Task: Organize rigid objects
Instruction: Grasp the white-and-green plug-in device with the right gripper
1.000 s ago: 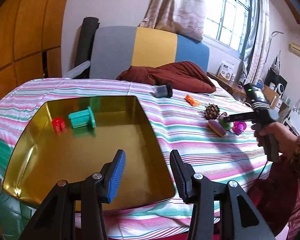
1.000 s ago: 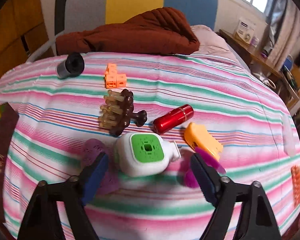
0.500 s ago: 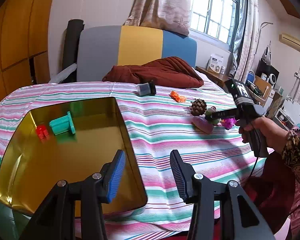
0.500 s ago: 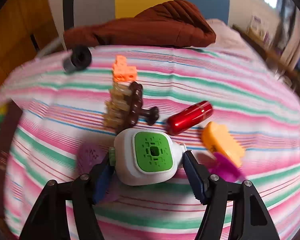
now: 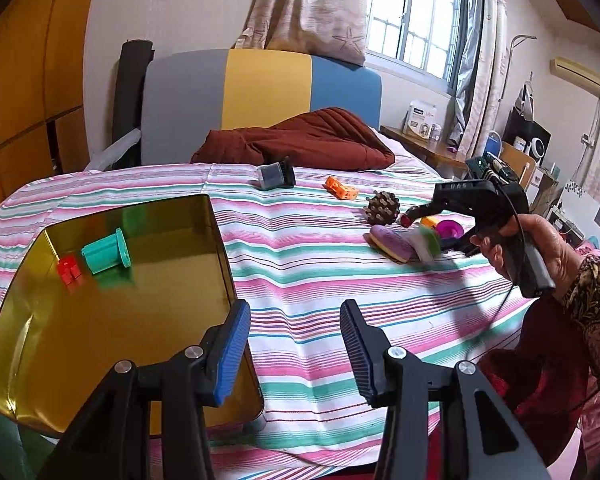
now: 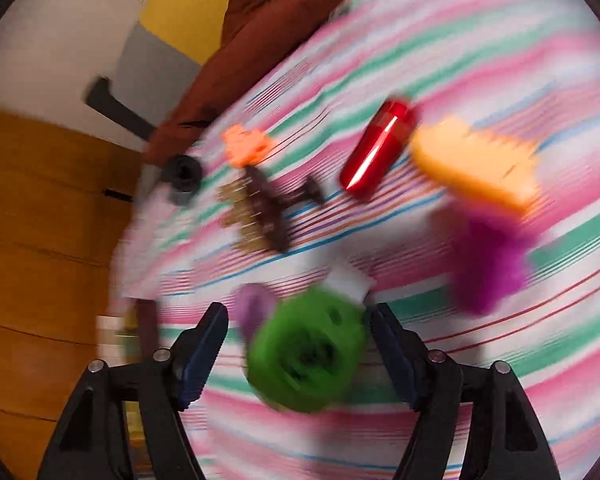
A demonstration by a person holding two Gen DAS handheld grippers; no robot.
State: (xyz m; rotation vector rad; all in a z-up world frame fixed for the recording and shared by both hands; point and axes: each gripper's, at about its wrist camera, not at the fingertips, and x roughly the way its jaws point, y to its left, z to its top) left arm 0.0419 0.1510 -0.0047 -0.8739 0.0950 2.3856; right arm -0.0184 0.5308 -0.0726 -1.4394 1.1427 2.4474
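Only the left wrist view shows the gold tray at 9 o'clock, holding a teal spool and red block. The left gripper hovers level, jaws apart and empty. The blurred, tilted right view shows the right gripper straddling the green-and-white device; whether it grips cannot be told.

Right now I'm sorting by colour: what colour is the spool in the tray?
Teal green spool, clearest in the left wrist view.
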